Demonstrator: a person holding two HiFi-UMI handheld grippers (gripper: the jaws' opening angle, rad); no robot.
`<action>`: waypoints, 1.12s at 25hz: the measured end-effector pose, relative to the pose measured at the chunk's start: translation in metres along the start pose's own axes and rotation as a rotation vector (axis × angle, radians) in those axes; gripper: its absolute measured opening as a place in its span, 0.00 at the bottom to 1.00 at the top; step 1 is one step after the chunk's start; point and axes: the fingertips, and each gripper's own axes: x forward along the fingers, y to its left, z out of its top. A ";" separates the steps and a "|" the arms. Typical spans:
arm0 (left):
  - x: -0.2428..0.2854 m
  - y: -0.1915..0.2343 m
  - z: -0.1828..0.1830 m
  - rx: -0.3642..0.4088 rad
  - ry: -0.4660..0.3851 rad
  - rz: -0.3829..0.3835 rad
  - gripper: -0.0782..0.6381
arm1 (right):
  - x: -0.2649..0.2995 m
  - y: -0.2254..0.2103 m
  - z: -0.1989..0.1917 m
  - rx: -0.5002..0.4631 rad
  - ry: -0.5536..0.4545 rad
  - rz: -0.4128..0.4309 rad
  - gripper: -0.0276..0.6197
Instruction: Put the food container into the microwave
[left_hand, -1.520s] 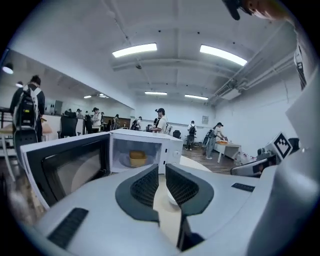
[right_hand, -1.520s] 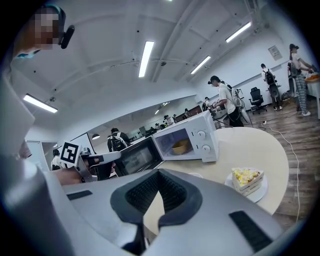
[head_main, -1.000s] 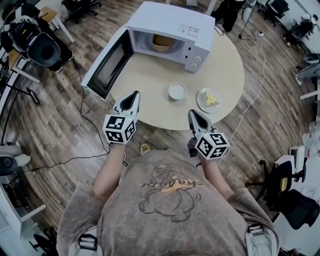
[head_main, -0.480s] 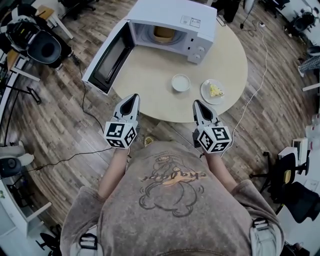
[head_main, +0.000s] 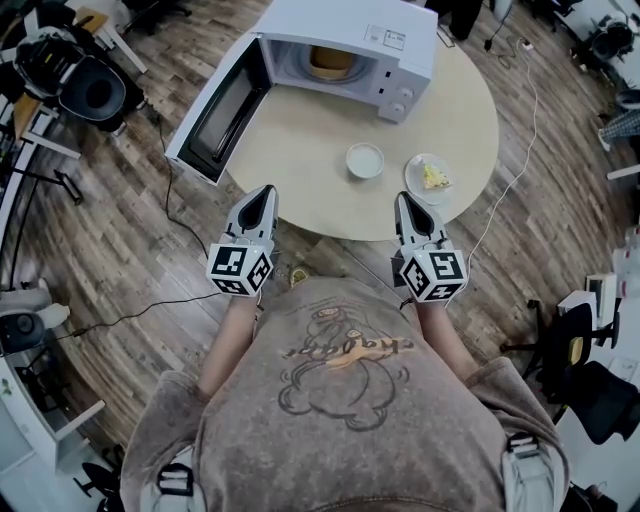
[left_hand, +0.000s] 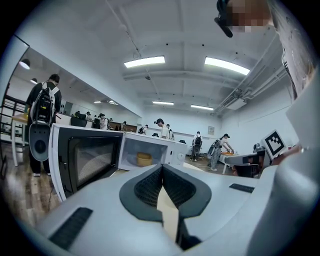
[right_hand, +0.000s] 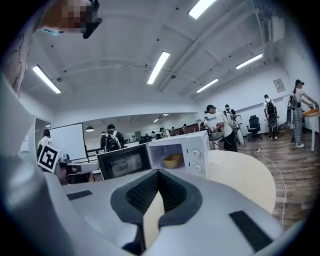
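Your left gripper (head_main: 262, 192) and right gripper (head_main: 405, 200) are both clenched with nothing between the jaws, hovering at the near edge of the table (head_main: 300, 165). The yellow food container (head_main: 330, 62) sits inside the microwave (head_main: 350, 25), door (head_main: 215, 115) open.

Left tool (head_main: 265, 190), right tool (head_main: 404, 199): jaws together

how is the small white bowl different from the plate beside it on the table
The bowl looks empty; the plate carries a yellow piece of food. The bowl is smaller across and has a raised rim; the plate is wider and flatter. The bowl sits nearer the middle of the table; the plate lies close to its edge. Both are round, white and stand on the table.
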 end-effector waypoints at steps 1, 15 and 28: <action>0.000 0.000 0.000 -0.007 0.000 0.000 0.15 | 0.000 0.000 0.000 -0.002 0.001 -0.001 0.04; 0.001 -0.003 0.001 -0.052 0.009 0.008 0.15 | 0.004 0.000 0.003 -0.006 0.005 0.031 0.04; -0.002 -0.008 -0.005 -0.056 0.025 0.016 0.15 | 0.004 0.003 0.002 -0.033 0.036 0.069 0.04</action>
